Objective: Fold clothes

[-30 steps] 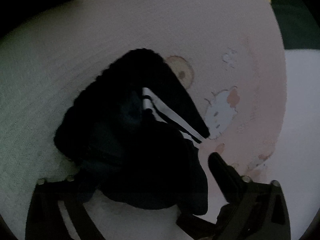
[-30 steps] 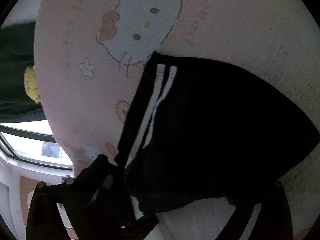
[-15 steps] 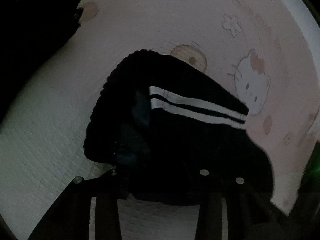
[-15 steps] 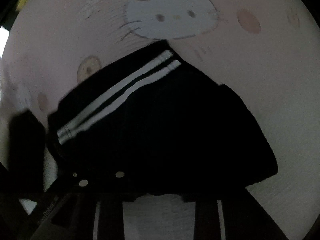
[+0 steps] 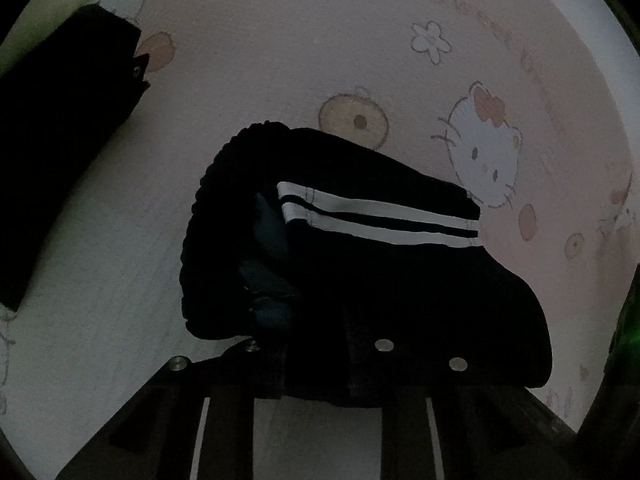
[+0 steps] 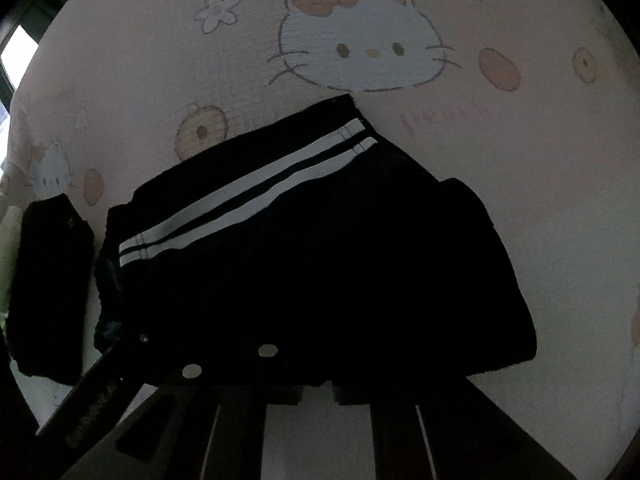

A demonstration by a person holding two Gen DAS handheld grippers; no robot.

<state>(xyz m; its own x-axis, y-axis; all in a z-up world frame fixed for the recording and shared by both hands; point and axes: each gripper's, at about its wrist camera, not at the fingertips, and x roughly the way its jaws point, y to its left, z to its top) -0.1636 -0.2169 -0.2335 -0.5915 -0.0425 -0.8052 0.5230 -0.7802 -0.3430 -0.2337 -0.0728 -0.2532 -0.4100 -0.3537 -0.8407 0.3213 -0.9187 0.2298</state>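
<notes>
A black garment [image 5: 380,280] with two white stripes [image 5: 376,216] lies bunched on a pink cartoon-cat sheet [image 5: 320,40]. My left gripper [image 5: 316,360] has its jaws closing on the garment's near edge, with the cloth pinched between the fingers. In the right wrist view the same garment [image 6: 320,260] lies flatter, its stripes [image 6: 248,196] running diagonally. My right gripper [image 6: 318,384] is shut on its near hem. The cloth hides both pairs of fingertips. The left gripper's black frame [image 6: 100,380] shows at the lower left of the right wrist view.
Another dark folded item [image 5: 60,140] with a small metal stud lies on the sheet to the left of the garment, also seen in the right wrist view [image 6: 48,288]. Printed sheet [image 6: 520,160] stretches beyond and to the right. A window edge [image 6: 16,48] shows far left.
Both grippers went from wide open around the garment's edge to closed on it. Both views rolled, and the garment's near edge now sits gathered at the fingers.
</notes>
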